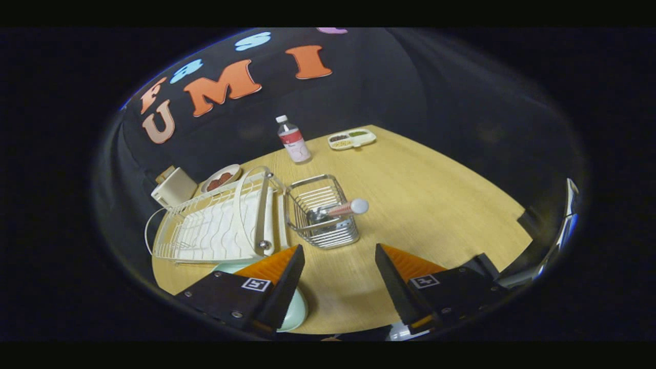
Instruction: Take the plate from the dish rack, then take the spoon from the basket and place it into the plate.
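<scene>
Tool (339, 277) low centre, fingers apart, nothing held. Plate (294, 312) already out of dish rack (215, 228), flat on surface (410, 195) under left finger. Spoon (344, 208) in basket (323, 218) just ahead. Next, prob: go fwd, clamp spoon handle, lift clear.

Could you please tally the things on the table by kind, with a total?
Plates and trays: 3, plate, bowl, divided tray
Racks and baskets: 2, dish rack, basket
Spoon: 1
Bottle: 1
Box: 1
Total: 8
Gripper open.
</scene>
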The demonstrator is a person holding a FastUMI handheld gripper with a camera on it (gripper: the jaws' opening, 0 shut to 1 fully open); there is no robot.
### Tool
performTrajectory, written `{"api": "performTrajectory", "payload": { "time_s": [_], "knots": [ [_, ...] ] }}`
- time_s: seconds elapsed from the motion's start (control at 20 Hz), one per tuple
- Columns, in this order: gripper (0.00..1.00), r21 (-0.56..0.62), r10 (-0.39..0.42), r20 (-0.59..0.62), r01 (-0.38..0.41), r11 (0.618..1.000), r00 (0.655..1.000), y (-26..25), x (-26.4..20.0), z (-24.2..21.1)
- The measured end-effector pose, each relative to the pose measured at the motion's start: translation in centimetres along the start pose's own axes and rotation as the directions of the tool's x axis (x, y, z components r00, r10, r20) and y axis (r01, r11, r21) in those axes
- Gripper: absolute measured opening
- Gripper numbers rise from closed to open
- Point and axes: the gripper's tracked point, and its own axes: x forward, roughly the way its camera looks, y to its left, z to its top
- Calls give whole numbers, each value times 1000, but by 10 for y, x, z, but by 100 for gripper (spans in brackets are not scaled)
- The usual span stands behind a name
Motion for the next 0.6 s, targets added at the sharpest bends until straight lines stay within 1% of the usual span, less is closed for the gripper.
{"api": "performTrajectory", "payload": {
  "time_s": [0.35, 0.4, 0.5, 0.6],
  "knots": [
    [83, -8, 10, 88, -9, 1000, 996, 5, 19, 31],
    [82, -17, 13, 108, -11, 1000, 994, 7, 21, 36],
    [76, -39, 13, 119, -8, 999, 993, 10, 26, 38],
    [64, -68, -8, 120, 16, 998, 993, 9, 29, 36]
  ]
}}
